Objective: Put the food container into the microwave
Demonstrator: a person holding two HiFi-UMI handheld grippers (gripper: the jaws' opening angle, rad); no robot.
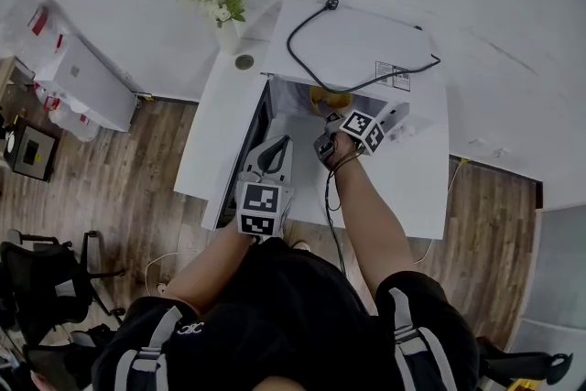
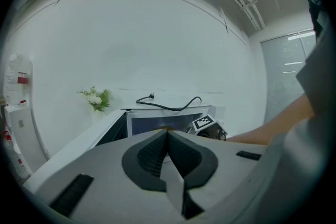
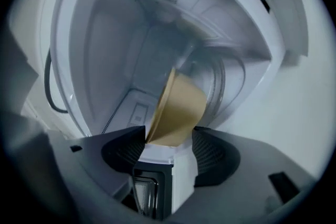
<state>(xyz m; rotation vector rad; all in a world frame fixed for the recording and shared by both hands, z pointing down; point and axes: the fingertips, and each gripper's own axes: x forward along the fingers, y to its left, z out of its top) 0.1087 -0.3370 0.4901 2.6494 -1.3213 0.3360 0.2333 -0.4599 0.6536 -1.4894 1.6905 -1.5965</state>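
Tan paper bowl (image 3: 177, 107), standing inside the cavity of the open microwave (image 3: 113, 39). Right gripper (image 3: 169, 136): jaws apart, with the bowl between their tips; contact with the pads cannot be made out. Left gripper (image 2: 168, 136): jaws together, holding nothing, in front of the microwave.

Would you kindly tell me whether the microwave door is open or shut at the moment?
Open: the door stands swung out leftward, and the right gripper view looks straight into the cavity at the brown container.
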